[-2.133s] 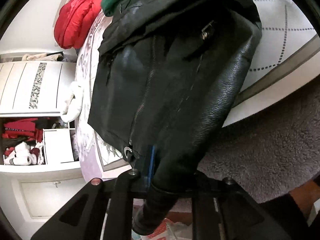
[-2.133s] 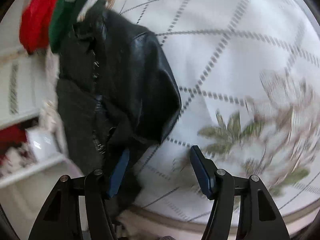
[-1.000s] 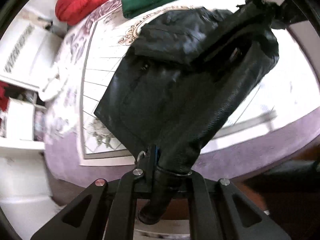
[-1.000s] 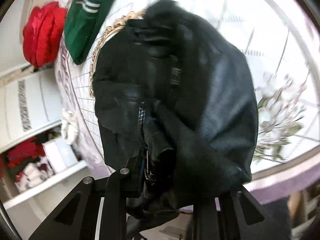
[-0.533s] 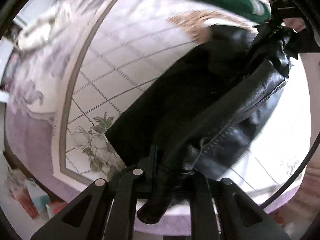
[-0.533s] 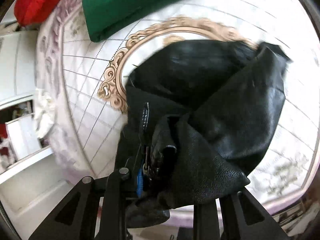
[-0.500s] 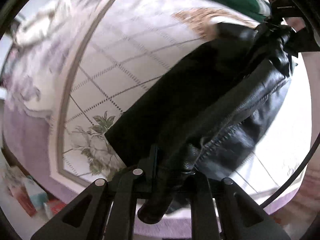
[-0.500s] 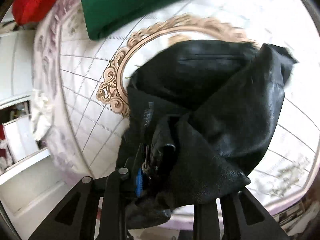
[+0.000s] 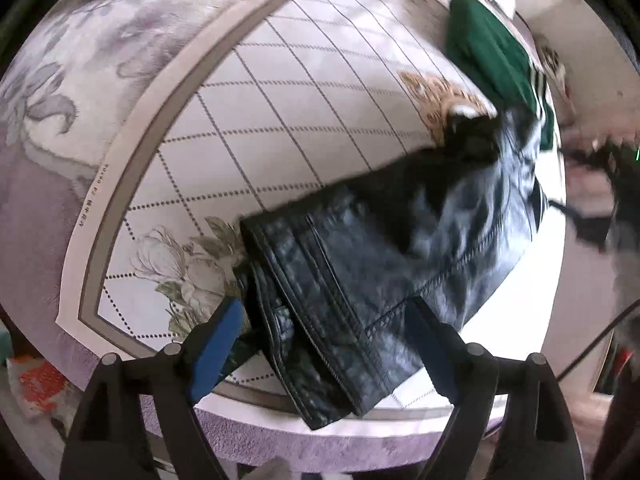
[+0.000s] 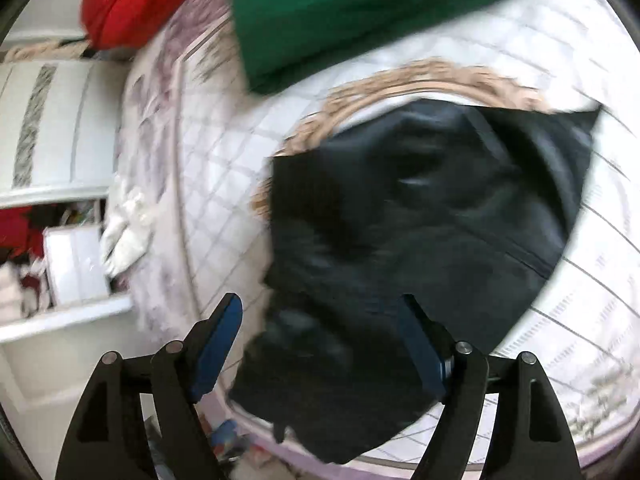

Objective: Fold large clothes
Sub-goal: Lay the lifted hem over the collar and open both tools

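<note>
Spread across a bed, the quilted floral cover (image 9: 248, 92) lies under both spread-jawed tools, left gripper (image 9: 326, 346) and right gripper (image 10: 320, 344) gripping nothing, with the black leather jacket (image 9: 384, 248) folded beneath them, a green garment (image 10: 352, 12) and red garment (image 10: 132, 4) beyond.

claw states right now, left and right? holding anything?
Left claw: open, holding nothing; the black leather jacket lies on the bed between its fingers.
Right claw: open, holding nothing, above the same jacket.
</note>
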The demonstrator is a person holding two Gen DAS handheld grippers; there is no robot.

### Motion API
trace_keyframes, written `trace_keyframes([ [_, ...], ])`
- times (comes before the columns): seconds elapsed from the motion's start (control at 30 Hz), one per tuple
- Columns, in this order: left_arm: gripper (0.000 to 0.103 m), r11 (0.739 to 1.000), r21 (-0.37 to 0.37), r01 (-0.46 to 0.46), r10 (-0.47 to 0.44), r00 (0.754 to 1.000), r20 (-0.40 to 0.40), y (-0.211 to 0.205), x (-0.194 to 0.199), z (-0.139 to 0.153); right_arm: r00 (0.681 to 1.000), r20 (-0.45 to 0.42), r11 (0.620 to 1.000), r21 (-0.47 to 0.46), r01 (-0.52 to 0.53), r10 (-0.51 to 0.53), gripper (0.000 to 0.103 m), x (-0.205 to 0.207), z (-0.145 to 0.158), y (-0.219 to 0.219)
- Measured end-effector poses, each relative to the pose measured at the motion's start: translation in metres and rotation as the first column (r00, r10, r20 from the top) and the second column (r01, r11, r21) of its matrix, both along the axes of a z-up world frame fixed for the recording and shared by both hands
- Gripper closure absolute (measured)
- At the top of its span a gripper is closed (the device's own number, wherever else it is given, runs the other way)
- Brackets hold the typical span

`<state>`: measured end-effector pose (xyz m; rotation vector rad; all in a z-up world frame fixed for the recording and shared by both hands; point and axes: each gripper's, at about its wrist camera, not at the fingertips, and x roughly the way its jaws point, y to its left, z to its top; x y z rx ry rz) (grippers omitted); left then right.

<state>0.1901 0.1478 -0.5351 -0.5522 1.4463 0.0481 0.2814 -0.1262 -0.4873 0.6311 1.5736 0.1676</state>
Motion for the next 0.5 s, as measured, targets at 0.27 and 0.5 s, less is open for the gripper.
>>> trace_keyframes([
  [0.27,0.02,0.996,0.089,0.003,-0.007,0.999,0.04,-0.02,0.068,-0.032,0.999,0.015,0.993,-0.11,-0.032,0.033,0.066,0.048,-0.111,0.032],
  [0.5,0.02,0.999,0.046,-0.021,0.017,0.996,0.082,-0.047,0.089,-0.015,0.986,0.142,0.988,-0.11,0.104,-0.088,0.05,0.022,-0.028,-0.063],
])
